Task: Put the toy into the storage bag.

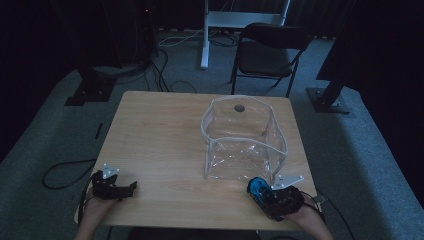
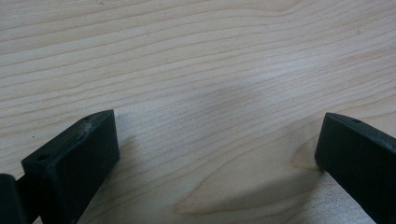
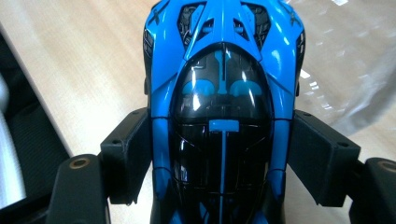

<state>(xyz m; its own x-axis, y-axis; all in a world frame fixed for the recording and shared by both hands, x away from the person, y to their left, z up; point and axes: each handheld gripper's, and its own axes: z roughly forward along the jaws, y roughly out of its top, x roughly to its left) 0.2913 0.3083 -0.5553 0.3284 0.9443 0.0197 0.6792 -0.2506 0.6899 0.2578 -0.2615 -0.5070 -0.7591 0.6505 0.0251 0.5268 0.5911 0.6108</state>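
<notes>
1. Resting at the near right corner of the wooden table [image 1: 160, 135], the right gripper [image 1: 261, 190] holds a blue toy car [image 3: 223, 93] between its two black jaws
2. In the right gripper view the jaws press on both flanks of the car at its dark cockpit, and the car's body points away along the jaws, over the tabletop
3. The right hand [image 1: 305, 220] comes in from the bottom edge of the high view, its forearm angled up and to the left, so the gripper aims at the clear plastic bag [image 1: 245, 140]
4. That bag stands open just beyond the car; whether the car touches its near wall is hard to tell in the dim high view
5. The left gripper [image 1: 131, 189] lies low at the near left corner, well apart from the bag, with the left hand [image 1: 92, 212] behind it
6. Its jaws stand wide apart over bare wood, nothing between them
</notes>
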